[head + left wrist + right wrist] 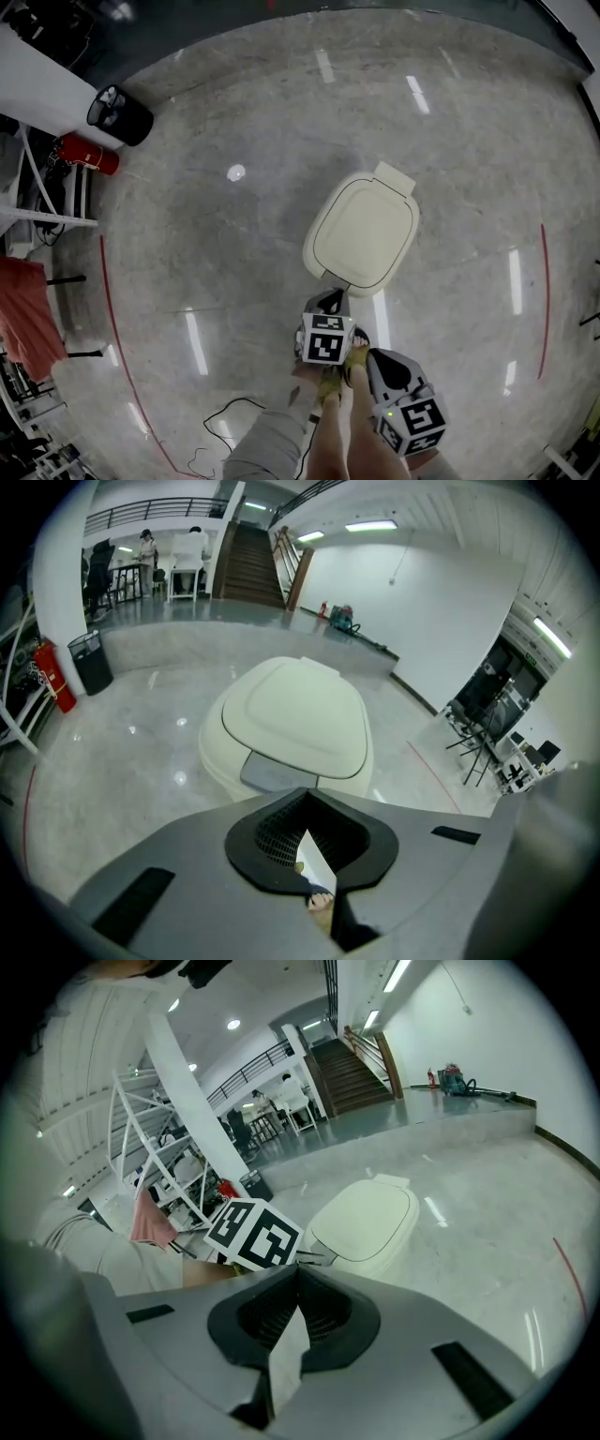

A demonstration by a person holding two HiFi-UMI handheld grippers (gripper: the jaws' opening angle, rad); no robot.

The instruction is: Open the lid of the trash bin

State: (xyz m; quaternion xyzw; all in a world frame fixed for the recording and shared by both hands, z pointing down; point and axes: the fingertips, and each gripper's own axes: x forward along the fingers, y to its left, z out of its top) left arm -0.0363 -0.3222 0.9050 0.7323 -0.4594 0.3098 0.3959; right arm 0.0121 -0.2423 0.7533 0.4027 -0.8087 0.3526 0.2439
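Observation:
A cream trash bin (364, 232) stands on the polished floor with its lid (298, 710) down flat. A grey tab (272, 772) sits at the lid's near edge. My left gripper (330, 300) is shut and empty, its tip just short of the bin's near edge, marker cube (325, 339) behind it. In the left gripper view the jaws (306, 797) meet, pointing at the tab. My right gripper (389, 367) hangs lower right, back from the bin, shut and empty. Its own view shows the bin (367, 1222) beyond the left gripper's cube (251, 1234).
A black waste bin (120, 115) and a red fire extinguisher (89, 155) stand far left by a white rack (42, 192). A red cloth (23, 314) hangs at the left edge. A black cable (220, 422) lies by the person's legs. Red lines curve across the floor.

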